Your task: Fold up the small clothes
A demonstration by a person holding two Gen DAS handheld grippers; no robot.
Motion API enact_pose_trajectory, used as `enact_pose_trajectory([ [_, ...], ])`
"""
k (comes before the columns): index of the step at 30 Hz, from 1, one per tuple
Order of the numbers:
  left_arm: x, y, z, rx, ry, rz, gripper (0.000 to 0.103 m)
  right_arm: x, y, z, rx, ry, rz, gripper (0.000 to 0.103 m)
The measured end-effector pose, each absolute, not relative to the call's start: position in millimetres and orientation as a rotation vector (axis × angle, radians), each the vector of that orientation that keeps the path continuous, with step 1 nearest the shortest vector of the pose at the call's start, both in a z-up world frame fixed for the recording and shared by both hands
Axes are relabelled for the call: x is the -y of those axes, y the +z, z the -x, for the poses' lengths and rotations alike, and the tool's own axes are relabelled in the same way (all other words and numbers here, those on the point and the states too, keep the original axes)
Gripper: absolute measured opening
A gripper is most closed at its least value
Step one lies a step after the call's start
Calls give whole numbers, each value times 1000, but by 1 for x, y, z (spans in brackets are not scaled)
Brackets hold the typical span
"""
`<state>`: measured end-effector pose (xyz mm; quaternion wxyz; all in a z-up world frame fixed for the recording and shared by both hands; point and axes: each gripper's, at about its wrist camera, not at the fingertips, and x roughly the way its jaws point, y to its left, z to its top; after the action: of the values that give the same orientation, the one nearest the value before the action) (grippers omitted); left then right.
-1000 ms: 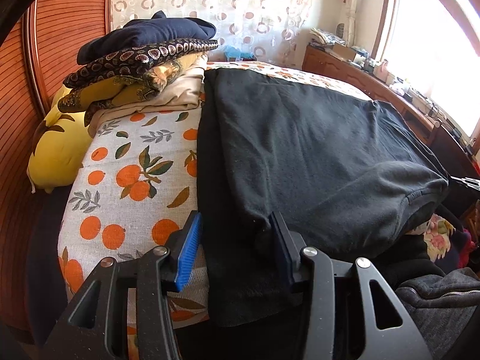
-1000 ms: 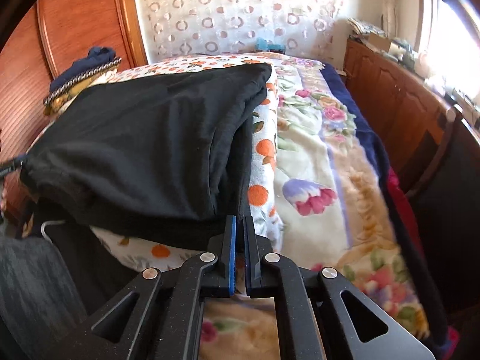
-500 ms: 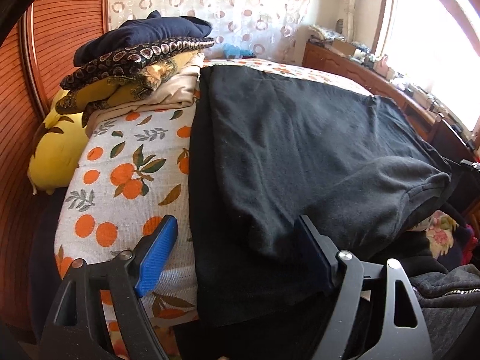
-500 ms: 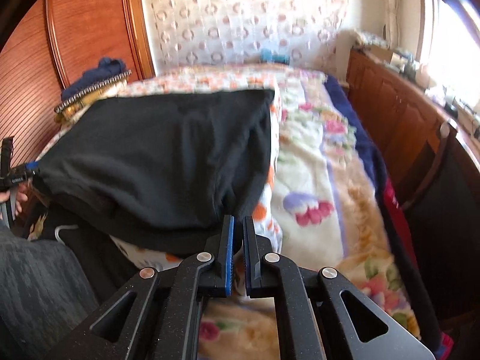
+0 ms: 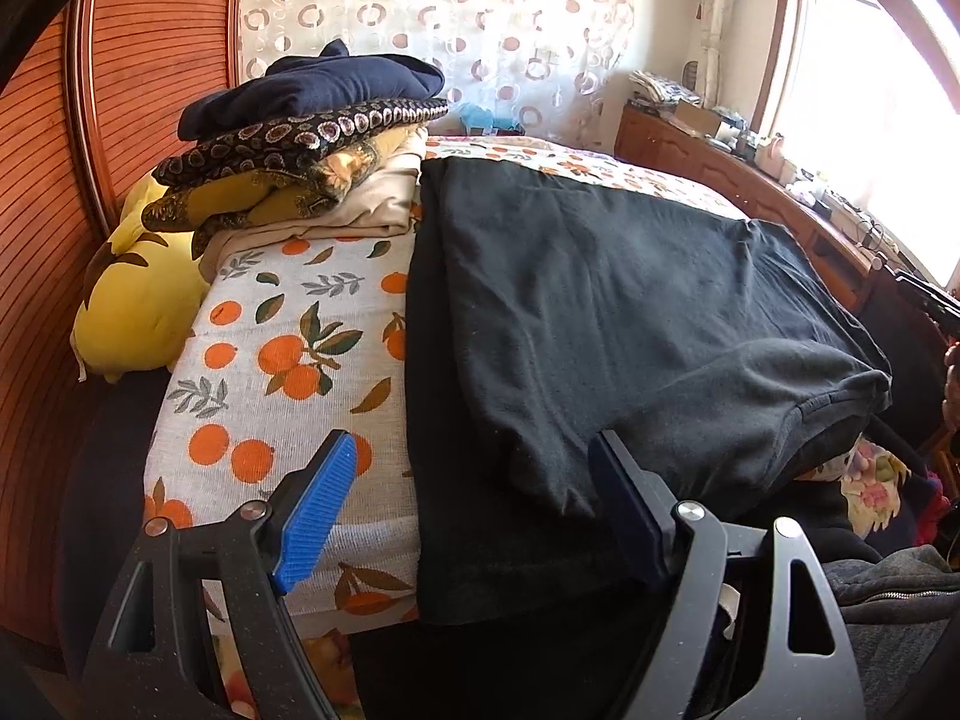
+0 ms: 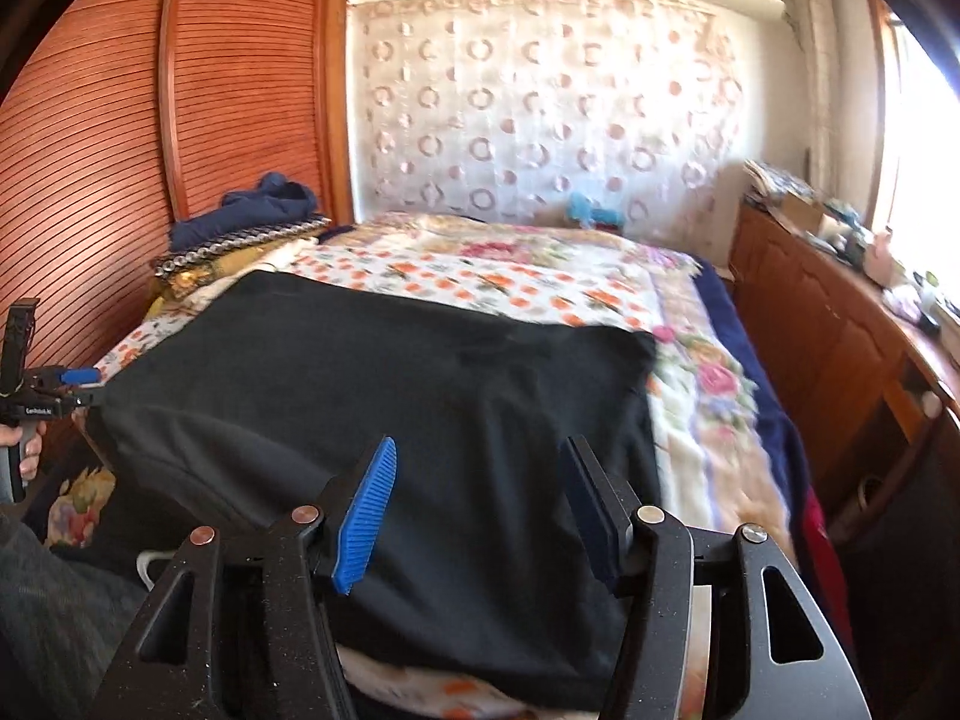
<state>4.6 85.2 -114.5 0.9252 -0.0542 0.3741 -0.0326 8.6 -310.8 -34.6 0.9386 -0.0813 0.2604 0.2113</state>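
From the left wrist, the left gripper (image 5: 474,510) hung over the near edge of the bed (image 5: 276,324), its jaws having just opened and standing wide apart, pressing nothing. The black garment (image 5: 630,312) lay folded flat on the orange-print sheet, its near hem between the jaws. A stack of folded clothes (image 5: 300,138) sat by the headboard.

From the right wrist, the right gripper (image 6: 477,516) had its jaws just opened, apart above the black garment (image 6: 390,384), not gripping. The picture was blurred.
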Motion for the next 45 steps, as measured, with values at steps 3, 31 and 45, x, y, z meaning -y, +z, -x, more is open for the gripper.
enact_pose_trajectory([
  [3, -85, -118, -5, -781, -71, 117, 80, 283, -49, -19, -538, 488, 193, 64],
  [31, -83, -126, -2, -774, -41, 155, 47, 188, -124, -74, -666, 509, 214, 77],
  [45, -78, -126, -8, -777, -57, 167, 28, 191, -121, -70, -683, 526, 219, 78],
])
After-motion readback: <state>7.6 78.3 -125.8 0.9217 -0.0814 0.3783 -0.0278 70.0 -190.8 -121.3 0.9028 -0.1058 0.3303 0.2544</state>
